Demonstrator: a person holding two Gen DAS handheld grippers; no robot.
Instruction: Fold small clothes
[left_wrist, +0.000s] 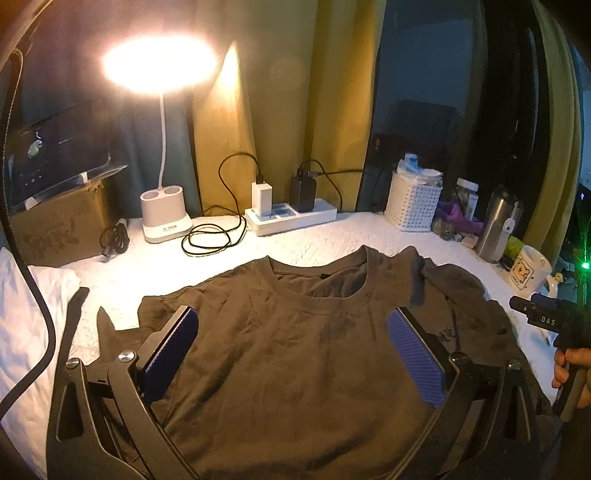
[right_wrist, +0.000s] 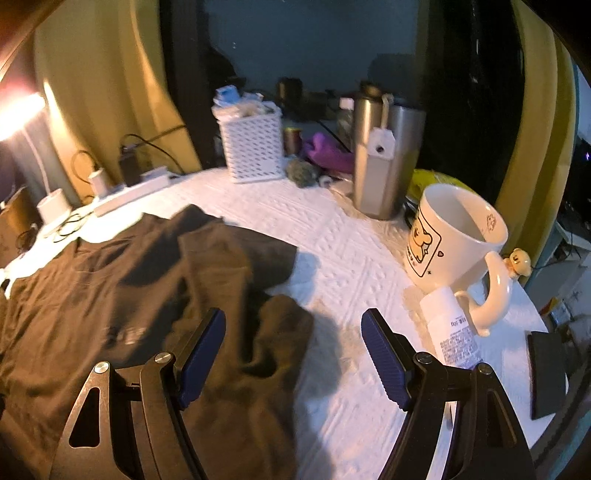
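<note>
A dark brown T-shirt lies spread flat, collar away from me, on the white quilted cover. My left gripper hovers over its chest, just below the collar, jaws wide open and nothing pinched between the blue pads. In the right wrist view the same T-shirt fills the left side, its right sleeve rumpled. My right gripper stands open above that sleeve's outer edge, one finger over cloth and the other over bare cover. A hand holding the right gripper shows at the right edge.
At the back stand a lit desk lamp, a power strip with chargers and cables, a white basket and a steel tumbler. A cream mug, a white tube and a dark flat object lie right. White fabric lies left.
</note>
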